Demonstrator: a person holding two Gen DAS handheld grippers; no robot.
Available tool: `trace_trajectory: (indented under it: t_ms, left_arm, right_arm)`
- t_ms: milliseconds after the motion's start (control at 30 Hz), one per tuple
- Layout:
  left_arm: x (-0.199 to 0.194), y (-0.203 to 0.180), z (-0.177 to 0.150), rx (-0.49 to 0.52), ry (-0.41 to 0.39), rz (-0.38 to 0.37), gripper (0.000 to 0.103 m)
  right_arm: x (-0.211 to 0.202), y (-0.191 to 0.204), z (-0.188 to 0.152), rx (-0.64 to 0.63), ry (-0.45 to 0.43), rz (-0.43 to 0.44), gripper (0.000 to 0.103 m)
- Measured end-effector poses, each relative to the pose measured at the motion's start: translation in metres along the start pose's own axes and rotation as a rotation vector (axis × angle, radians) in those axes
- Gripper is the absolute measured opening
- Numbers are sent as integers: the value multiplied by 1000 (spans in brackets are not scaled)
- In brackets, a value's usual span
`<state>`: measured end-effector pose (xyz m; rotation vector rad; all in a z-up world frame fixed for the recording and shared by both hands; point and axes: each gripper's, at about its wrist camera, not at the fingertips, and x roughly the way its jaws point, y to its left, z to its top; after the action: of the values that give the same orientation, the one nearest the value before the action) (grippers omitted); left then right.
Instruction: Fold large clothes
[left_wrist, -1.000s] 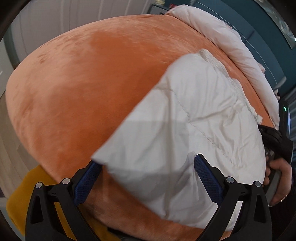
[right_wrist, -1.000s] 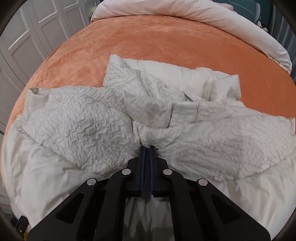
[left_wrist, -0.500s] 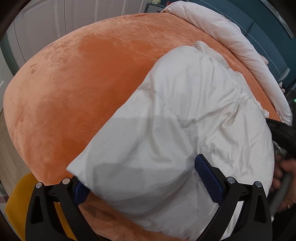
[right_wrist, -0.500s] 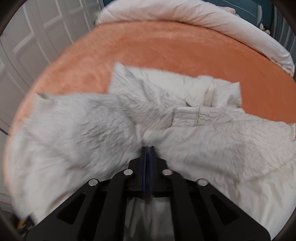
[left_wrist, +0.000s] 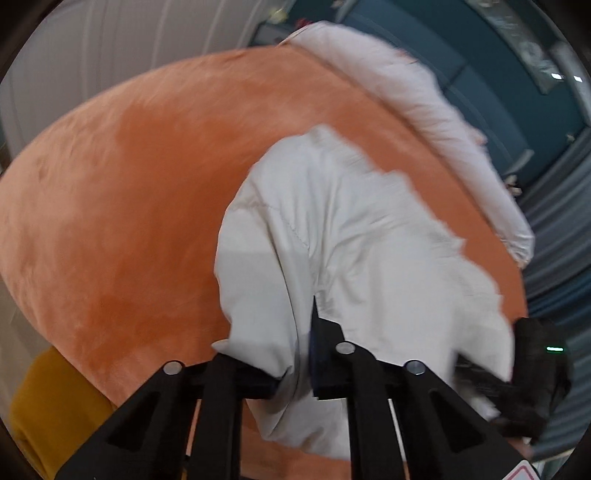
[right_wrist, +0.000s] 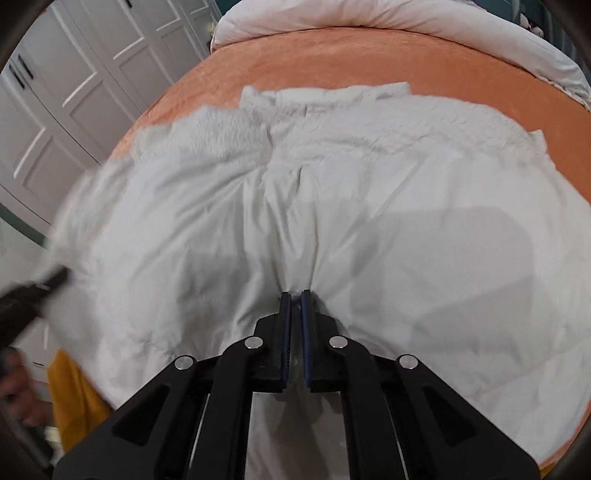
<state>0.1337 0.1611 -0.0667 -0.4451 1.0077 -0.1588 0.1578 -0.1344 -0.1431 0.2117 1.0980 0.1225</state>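
Left gripper (left_wrist: 295, 354), wide a second ago, is now clamped on the white padded garment (left_wrist: 369, 236); right gripper (right_wrist: 294, 306) is kept pinched on it. Garment is spread at the orange bed's (left_wrist: 129, 192) near edge, so lifting for a fold is likely enabled.

A home bedroom: a wide bed under a plush orange velvet bedspread (right_wrist: 369, 62) fills both views, with a rolled white duvet (right_wrist: 369, 14) along its far edge. White panelled wardrobe doors with dark handles (right_wrist: 74, 92) stand beside it, and a dark teal wall (left_wrist: 480, 74) lies beyond.
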Motion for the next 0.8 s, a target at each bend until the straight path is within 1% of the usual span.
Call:
trace_trajectory:
  t_ms: [33,67,133,200,233,333,367,400,433,500,567,633,667,733,800]
  left_arm:
    - [-9,-10,1,24,-14,-16,6]
    - [-21,-26,2,59,-36,-41,4]
    - [-35,-48,4,107,-59,-75,3]
    - [-52,-80,-1,189,-91,-120,3]
    - [-60,-102,-5,253,-110,-143,2]
    - [-68,-152,-20,393,-122,-192,2]
    - [-68,-176,-30,459,-116,-220,2]
    - [-66,-188,-37,492,-109,-233,2]
    - [-61,-208,-46,548,-93,-248,2]
    - [-51,-235,-61,626,-76,-258,2]
    - [-38,-257,-74,680,-52,-261,2]
    - [-26,-272,-84,717,-24,-253,2]
    - [-18,-280,-89,736,-6,-247,2]
    - [-8,-293,-100,769,16,-237,2]
    - [8,-305,-112,804,45,-225,2]
  right_arm:
    - [5,2,0,-11,0,3,5]
    - [9,2,1,-6,1,7,4]
    - [13,1,1,12,8,25,4]
    - [17,-3,1,31,15,49,3]
    - [18,-5,0,43,17,65,2]
    - [21,-24,-3,126,18,166,0]
    - [21,-29,-4,146,17,188,0]
    - [21,-34,-6,169,14,217,0]
    - [21,-39,-8,187,11,242,0]
    - [16,-45,-12,209,2,268,0]
    - [1,-55,-22,244,-19,294,0]
    - [-25,-74,-42,287,-65,345,0]
    - [-36,-84,-51,308,-84,355,3]
    - [-59,-107,-71,354,-124,357,4]
    - [-88,-135,-94,403,-169,316,4]
